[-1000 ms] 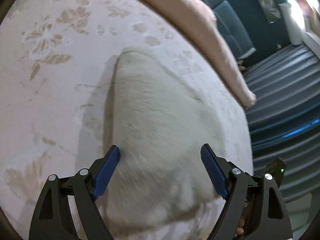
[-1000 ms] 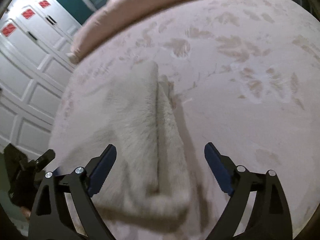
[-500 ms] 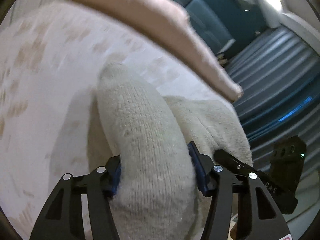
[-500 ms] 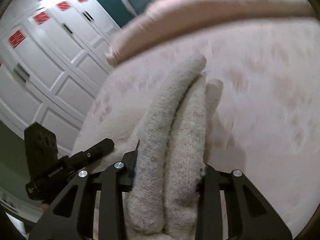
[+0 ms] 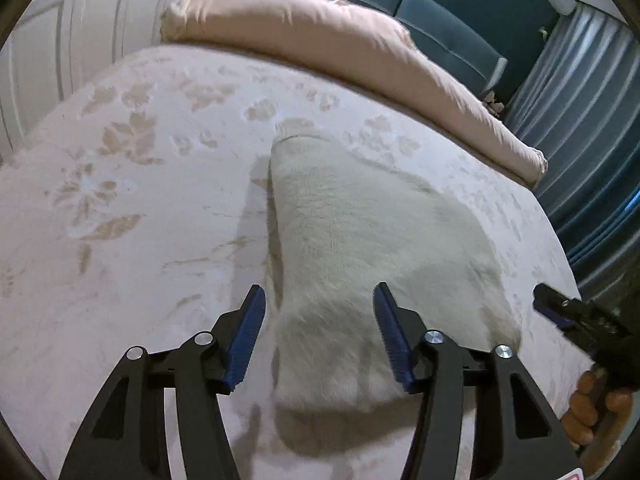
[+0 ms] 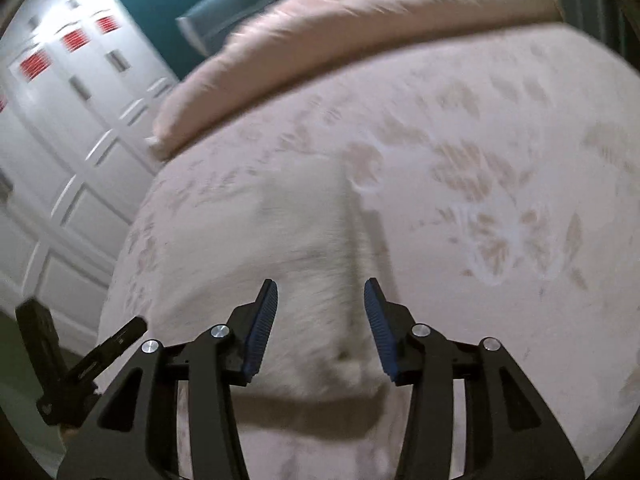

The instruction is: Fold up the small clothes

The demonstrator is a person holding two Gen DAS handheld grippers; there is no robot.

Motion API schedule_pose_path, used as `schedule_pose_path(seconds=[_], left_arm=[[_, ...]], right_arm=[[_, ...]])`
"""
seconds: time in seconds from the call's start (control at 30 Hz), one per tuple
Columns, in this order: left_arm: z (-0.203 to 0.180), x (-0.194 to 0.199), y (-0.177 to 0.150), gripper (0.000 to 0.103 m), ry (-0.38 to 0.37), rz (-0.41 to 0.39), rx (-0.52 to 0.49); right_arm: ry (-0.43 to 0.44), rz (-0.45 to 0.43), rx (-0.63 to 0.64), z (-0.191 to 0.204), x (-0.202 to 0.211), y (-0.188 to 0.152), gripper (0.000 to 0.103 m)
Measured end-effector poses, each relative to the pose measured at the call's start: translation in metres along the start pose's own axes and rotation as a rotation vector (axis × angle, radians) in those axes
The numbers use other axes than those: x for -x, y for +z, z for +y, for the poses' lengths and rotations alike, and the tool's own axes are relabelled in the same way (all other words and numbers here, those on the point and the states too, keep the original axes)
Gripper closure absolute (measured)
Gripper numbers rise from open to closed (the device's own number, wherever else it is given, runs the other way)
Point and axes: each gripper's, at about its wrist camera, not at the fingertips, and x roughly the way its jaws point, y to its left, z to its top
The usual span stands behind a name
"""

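A cream fuzzy knit garment [image 5: 360, 220] lies flat on the pale flowered bedcover [image 5: 140, 200], folded into a tapering shape with its narrow end far from me. My left gripper [image 5: 320, 312] hovers open over its near edge, blue pads clear of the cloth. In the right wrist view the same garment [image 6: 304, 248] is blurred. My right gripper [image 6: 320, 304] hangs above its near right edge with the jaws opening; the cloth lies below them and is not pinched. Each gripper shows at the side of the other's view: the right gripper [image 5: 576, 316], the left gripper [image 6: 80, 360].
A rolled pink duvet [image 5: 320, 28] lies along the far side of the bed, also seen as the pink duvet [image 6: 360, 20]. Blue upholstery [image 5: 440, 12] and striped curtains [image 5: 580, 120] stand beyond. White panelled doors [image 6: 60, 140] are on the left. A hand [image 5: 592, 408] holds the right gripper.
Half a second ago both grippers were shut on raised folds of the garment. Both have since let go and drawn up and back, and the garment lies flat on the bed.
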Motion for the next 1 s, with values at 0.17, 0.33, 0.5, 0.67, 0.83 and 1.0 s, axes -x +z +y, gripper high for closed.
schedule_pose_path(seconds=[0.17,0.33,0.5,0.67,0.83,1.0], left_arm=[[-0.016,-0.031,-0.02,0.046,0.158,0.104,-0.071],[-0.013,-0.031,-0.029,0.044,0.177,0.104,0.003],[-0.025,-0.008,-0.04,0.035,0.2,0.099,-0.006],[-0.034,-0.001,-0.072,0.027,0.229,0.13,-0.031],[-0.039,-0.004,-0.106,0.027,0.251,0.183,-0.07],[-0.042,-0.007,-0.133,0.025,0.286,0.207,-0.102]], right_arm=[[-0.222,0.159,0.128,0.013,-0.052,-0.035,0.058],[-0.234,0.166,0.074,0.012,-0.044,-0.04,0.054],[-0.261,0.094,0.092,0.026,-0.002,-0.06,0.037],[-0.317,0.092,0.109,0.027,0.0,-0.096,0.037],[-0.351,0.114,0.134,0.027,-0.001,-0.128,0.035],[-0.381,0.104,0.2,0.033,-0.002,-0.151,0.029]])
